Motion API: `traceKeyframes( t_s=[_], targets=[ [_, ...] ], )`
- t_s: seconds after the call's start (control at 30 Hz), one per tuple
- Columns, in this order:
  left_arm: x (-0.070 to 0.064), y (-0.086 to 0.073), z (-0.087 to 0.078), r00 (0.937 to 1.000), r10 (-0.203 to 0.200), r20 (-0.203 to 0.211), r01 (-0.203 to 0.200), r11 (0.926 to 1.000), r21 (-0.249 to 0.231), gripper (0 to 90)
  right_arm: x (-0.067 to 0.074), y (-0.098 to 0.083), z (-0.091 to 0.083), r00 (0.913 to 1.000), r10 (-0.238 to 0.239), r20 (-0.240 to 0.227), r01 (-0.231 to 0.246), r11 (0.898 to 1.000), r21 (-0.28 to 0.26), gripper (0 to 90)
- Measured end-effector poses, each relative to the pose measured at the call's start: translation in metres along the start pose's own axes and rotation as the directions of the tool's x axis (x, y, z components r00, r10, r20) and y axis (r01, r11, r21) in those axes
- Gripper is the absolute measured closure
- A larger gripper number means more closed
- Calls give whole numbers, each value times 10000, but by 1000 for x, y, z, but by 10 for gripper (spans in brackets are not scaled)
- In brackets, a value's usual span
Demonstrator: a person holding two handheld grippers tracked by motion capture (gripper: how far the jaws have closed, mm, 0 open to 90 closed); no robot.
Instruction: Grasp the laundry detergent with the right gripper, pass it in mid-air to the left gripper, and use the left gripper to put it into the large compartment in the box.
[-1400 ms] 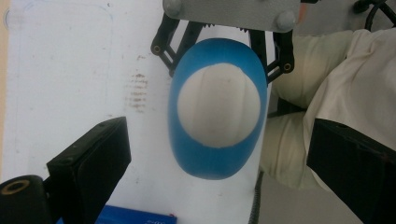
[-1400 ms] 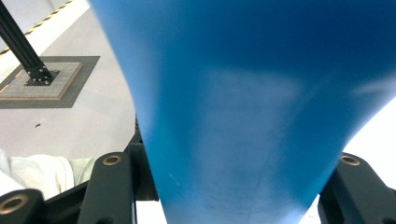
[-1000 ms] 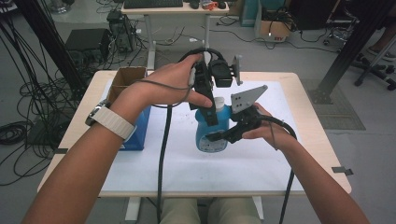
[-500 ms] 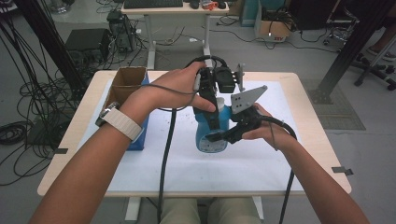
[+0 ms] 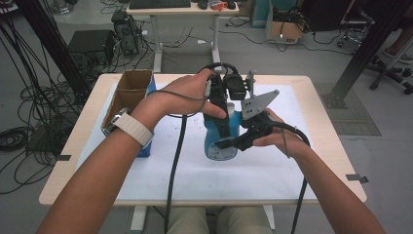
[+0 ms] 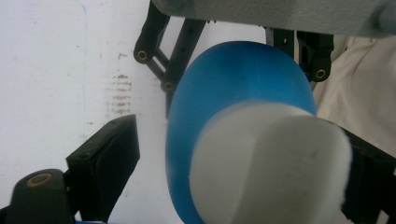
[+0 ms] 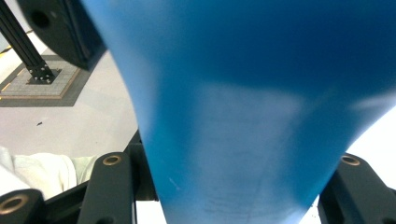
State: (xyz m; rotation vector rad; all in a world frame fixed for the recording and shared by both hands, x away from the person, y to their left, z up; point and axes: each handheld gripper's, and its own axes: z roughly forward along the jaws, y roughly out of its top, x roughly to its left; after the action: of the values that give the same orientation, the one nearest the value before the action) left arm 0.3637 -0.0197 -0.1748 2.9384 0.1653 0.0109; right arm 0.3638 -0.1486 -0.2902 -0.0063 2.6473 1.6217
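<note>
At the middle of the white-covered table (image 5: pixel 292 170), the right gripper (image 5: pixel 229 144) clamps the blue bottle (image 5: pixel 220 139) low to steady it, while the left gripper (image 5: pixel 223 127), jaws closing around its white cap (image 6: pixel 275 163), prepares to twist.

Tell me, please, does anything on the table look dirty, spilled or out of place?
Brownish smudges mark the white table cover beside the blue bottle; it looks like old staining, not a fresh spill. Nothing else stands out.

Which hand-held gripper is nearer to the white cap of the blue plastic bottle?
Left. The left hand-held gripper straddles the white cap, its jaws just closing around it. The right hand-held gripper clamps the blue plastic bottle lower down its body.
</note>
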Motion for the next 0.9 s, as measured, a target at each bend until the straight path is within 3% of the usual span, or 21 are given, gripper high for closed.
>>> traceKeyframes(
  t_s=[0.53, 0.67, 0.7, 0.73, 0.8, 0.9],
  targets=[
    [1, -1, 3, 9985, 294, 470, -297, 9995, 54, 366, 2, -1, 0, 9993, 366, -55, -363, 9986, 372, 431],
    [1, -1, 5, 9983, 313, 489, -320, 9994, 129, 371, 3, -2, 1, 9995, 300, -34, -298, 9986, 447, 431],
    [3, -1, 4, 9969, 609, 506, -627, 9974, 347, 371, 1, -3, 2, 9999, 68, 127, -73, 9992, 404, 431],
    [3, -1, 4, 9970, 586, 504, -605, 9975, 367, 372, 1, -3, 2, 9999, 148, 90, -152, 9989, 440, 431],
    [2, -1, 4, 9970, 627, 447, -643, 9973, 345, 373, -1, -3, 3, 9998, -152, 113, 149, 9994, 305, 431],
    [3, -1, 4, 9972, 628, 406, -639, 9976, 275, 374, 0, -2, 2, 9999, -77, 74, 74, 9995, 298, 431]
  ],
)
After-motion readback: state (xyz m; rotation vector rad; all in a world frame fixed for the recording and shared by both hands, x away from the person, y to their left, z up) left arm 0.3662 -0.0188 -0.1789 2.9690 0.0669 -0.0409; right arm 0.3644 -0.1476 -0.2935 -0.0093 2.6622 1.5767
